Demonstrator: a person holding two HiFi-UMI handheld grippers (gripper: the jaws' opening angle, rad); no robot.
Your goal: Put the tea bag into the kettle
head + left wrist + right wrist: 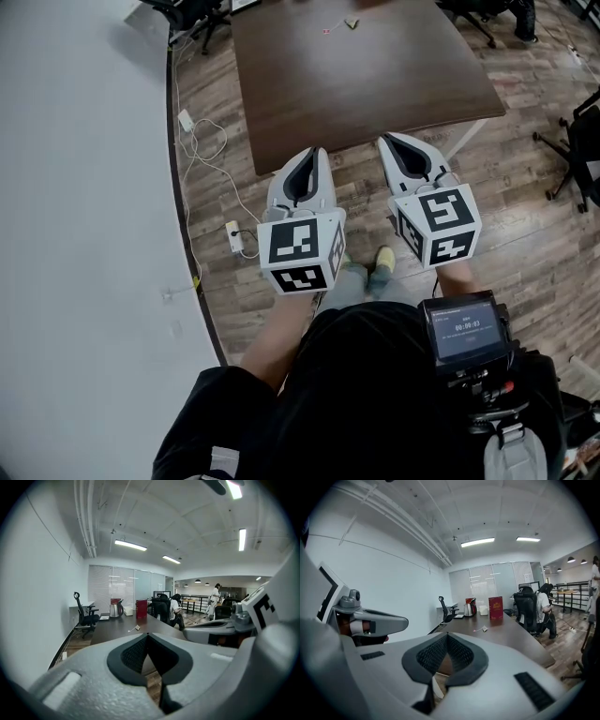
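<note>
The tea bag (351, 23) lies at the far end of the dark brown table (375, 94), its string running to a small red tag (326, 31). In the left gripper view the tea bag (137, 628) is mid-table, well short of the steel kettle (116, 608) at the far end. The right gripper view shows the same tea bag (483, 629) and kettle (468, 607). My left gripper (314, 152) and right gripper (386, 141) hover side by side at the table's near edge, far from both. Both are shut, tips touching, with nothing held.
A red box (141, 609) and a small white box (128, 611) stand beside the kettle. A white wall (84, 187) runs along the left, with cables and a power strip (236, 237) on the floor. Office chairs (577, 150) and people (176, 609) are around the table.
</note>
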